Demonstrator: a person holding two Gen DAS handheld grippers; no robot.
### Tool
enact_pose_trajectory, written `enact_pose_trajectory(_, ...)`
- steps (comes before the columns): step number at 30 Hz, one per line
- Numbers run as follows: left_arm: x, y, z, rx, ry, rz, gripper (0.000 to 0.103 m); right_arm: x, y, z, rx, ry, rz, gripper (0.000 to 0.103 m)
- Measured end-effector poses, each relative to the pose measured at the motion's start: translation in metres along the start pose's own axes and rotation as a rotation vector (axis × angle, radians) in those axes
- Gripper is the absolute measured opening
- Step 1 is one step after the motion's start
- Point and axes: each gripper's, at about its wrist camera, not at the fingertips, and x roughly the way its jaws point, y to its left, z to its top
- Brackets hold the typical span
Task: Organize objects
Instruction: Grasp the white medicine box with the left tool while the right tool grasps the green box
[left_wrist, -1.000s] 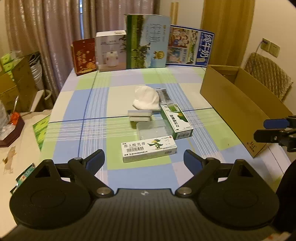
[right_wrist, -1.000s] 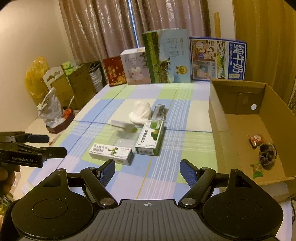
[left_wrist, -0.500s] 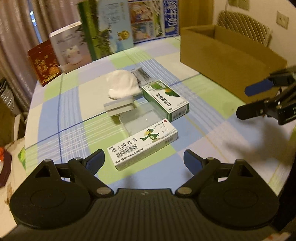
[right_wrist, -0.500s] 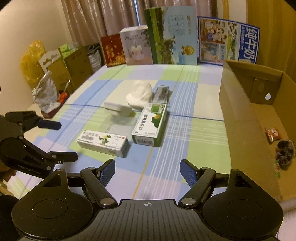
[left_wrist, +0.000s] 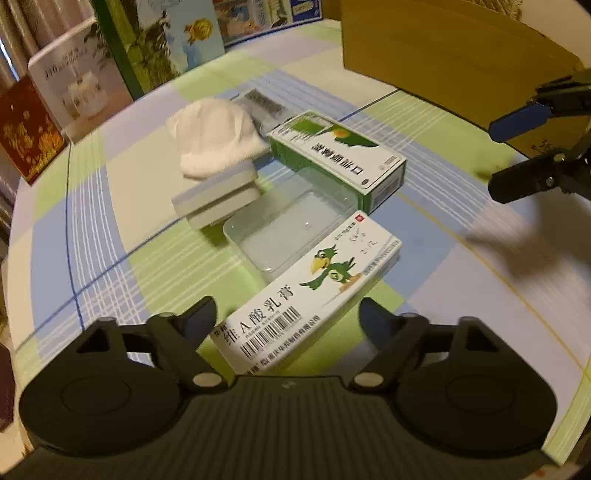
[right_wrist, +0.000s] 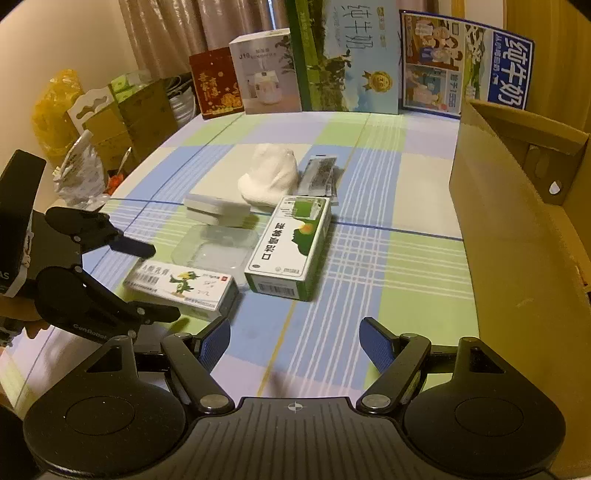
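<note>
My left claw (left_wrist: 287, 314) hung low over the checked tablecloth (right_wrist: 373, 258), fingers wide apart, straddling the near end of the white box with the green parrot (left_wrist: 310, 291) without touching it. My right claw (right_wrist: 294, 341) hovered above bare cloth, also spread and empty. The big cardboard box (right_wrist: 517, 236) stood along the right edge; cartons lined the far edge before the curtains. Between lay a green box (right_wrist: 291, 247), a clear tray (left_wrist: 291, 225), a grey block (left_wrist: 218, 195) and a white cloth (left_wrist: 214, 140). Only the right view showed the clutter off the table's left side.
</note>
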Motion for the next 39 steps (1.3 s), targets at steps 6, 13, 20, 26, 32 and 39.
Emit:
enact_pose_trajectory(6,-0.003,0.0,-0.003,-0.128,0.029,-0.005,0.062,0.009,-0.002,0.0,0.003,0.012,-0.01,0.074)
enact_pose_trajectory(13,-0.009,-0.005,-0.012,-0.43,0.026,0.061,0.042,0.012,-0.005,0.001,0.019,0.012,-0.023,0.074)
enact_pose_trajectory(20,-0.003,-0.01,-0.006,-0.573,-0.068,0.094,0.034,0.022,-0.005,0.007,0.037,0.004,-0.017,0.074)
enact_pose_trajectory(26,-0.006,-0.011,-0.016,-0.587,-0.128,0.085,0.035,0.042,-0.001,0.023,0.047,-0.026,0.021,0.074)
enact_pose_trajectory(32,-0.006,-0.012,-0.02,-0.593,-0.152,0.075,0.036,0.071,0.008,0.039,0.019,-0.03,0.025,0.074)
enact_pose_trajectory(39,-0.005,-0.011,-0.021,-0.589,-0.163,0.068,0.038,0.102,0.007,0.041,-0.011,0.034,0.003,0.062)
